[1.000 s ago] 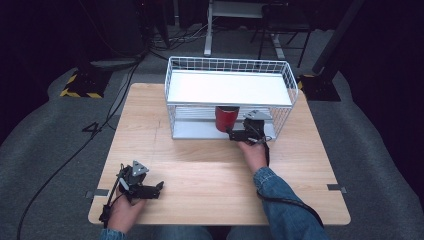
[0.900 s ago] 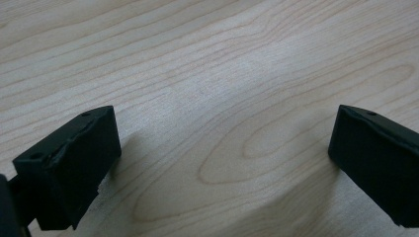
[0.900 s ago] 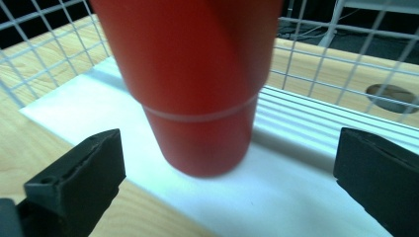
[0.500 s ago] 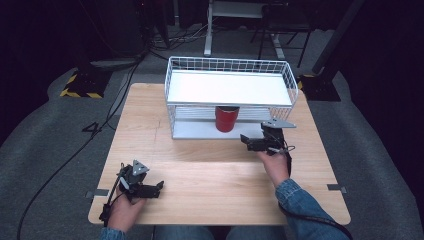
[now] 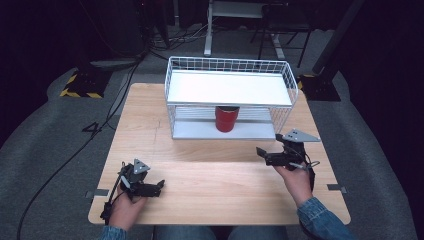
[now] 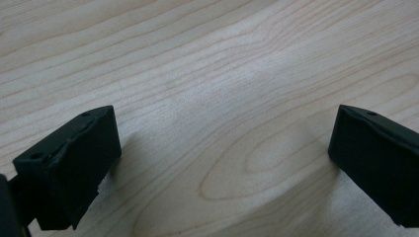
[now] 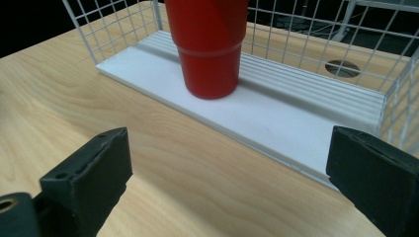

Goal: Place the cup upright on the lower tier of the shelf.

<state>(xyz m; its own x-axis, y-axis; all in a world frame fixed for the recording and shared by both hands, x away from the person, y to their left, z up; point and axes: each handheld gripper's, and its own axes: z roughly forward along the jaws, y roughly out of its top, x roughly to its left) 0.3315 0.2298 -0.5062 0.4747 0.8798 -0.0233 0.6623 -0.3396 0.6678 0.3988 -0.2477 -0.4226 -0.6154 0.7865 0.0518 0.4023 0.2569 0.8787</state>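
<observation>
standing cup: red cup (image 5: 227, 118) upright on wire rack's (image 5: 229, 65) lower shelf
left claw (image 5: 159, 187): released, low over tabletop (image 5: 210, 180)
right claw (image 5: 261, 155): released, near rack front

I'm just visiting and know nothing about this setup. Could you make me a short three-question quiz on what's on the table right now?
1. True or false: the red cup stands on the lower shelf of the white wire rack.
2. Which hand-held gripper is nearer the cup? A) left hand-held gripper B) right hand-held gripper
3. Fill in: both grippers' jaws are ____ and hold nothing.

Key: 1 true. 2 B; it points toward the rack from the wooden table, with the cup ahead in the right gripper view. 3 open.
</observation>
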